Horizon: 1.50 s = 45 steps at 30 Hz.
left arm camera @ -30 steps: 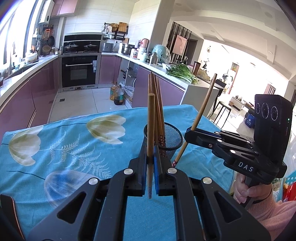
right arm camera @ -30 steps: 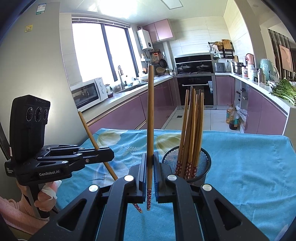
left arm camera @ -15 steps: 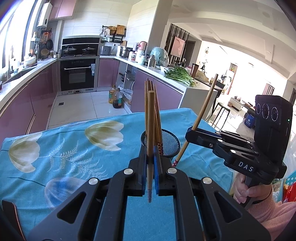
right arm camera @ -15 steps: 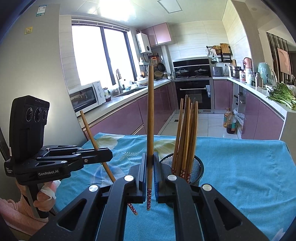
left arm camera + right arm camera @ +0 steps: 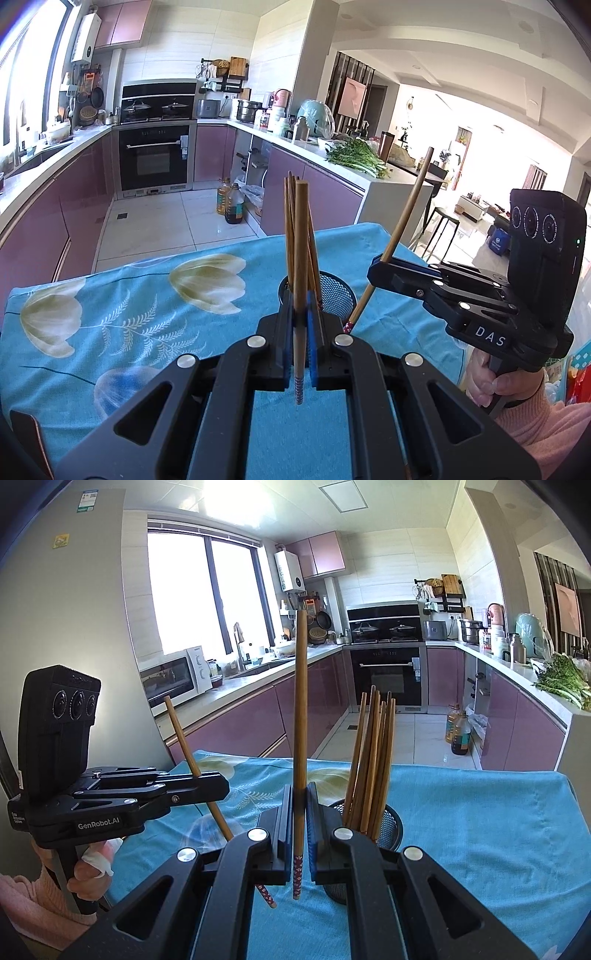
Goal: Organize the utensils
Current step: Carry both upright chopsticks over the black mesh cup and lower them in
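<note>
The left hand-held gripper [image 5: 300,343] is clamped on one chopstick [image 5: 301,258], which stands nearly upright between the blue pads. Its patterned tip hangs below the pads, above the blue flowered cloth [image 5: 129,314] that covers the surface. The right hand-held gripper [image 5: 300,823] is clamped on a second chopstick [image 5: 301,709] in the same way, also near upright, with a red patterned tip showing under the pads.

A black mesh cup [image 5: 389,825] stands on the cloth just beyond both grippers. It holds a bundle of chopsticks [image 5: 373,760] that lean slightly and fan out at the top. In the left wrist view the cup [image 5: 338,293] is largely hidden behind the gripper and its chopstick; only the right part of the rim and wall shows, and the bundle is mostly covered by the held stick. In the right wrist view the lower wall of the cup is cut off by the gripper body.

Each wrist view also shows the other gripper from the side, with its chopstick tilted. The person's hands [image 5: 495,380] grip the handles; pink sleeves [image 5: 546,424] are partly cut off by the frame edge. Whether either held tip touches the cloth cannot be told.
</note>
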Tool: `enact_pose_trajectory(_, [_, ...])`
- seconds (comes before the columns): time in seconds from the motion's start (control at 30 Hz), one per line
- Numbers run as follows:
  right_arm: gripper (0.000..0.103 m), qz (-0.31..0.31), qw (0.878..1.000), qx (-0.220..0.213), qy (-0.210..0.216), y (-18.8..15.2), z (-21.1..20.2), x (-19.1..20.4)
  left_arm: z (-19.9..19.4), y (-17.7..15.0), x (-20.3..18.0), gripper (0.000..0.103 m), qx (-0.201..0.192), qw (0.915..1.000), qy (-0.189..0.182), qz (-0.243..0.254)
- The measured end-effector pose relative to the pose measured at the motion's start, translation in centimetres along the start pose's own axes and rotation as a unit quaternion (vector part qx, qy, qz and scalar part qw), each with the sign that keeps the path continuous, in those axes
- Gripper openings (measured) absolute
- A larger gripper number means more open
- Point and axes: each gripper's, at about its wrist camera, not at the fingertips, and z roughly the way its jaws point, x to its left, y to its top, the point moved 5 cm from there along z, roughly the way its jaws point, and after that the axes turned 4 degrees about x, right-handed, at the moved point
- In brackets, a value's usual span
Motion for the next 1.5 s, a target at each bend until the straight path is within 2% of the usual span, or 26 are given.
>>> enact_pose_trajectory(1.0, [0.006,-0.019,0.999,-0.034,-0.014,2.0,-1.1,0.3,-2.2,4.4,-1.6,0.007,-0.056,0.9981,-0.015,0.022])
enact_pose_trajectory(1.5, [0.006,-0.028,0.998,-0.050,-0.027,3.2,-1.3,0.1,-2.4,5.6,-2.7,0.007,-0.084,0.9958,-0.019,0.030])
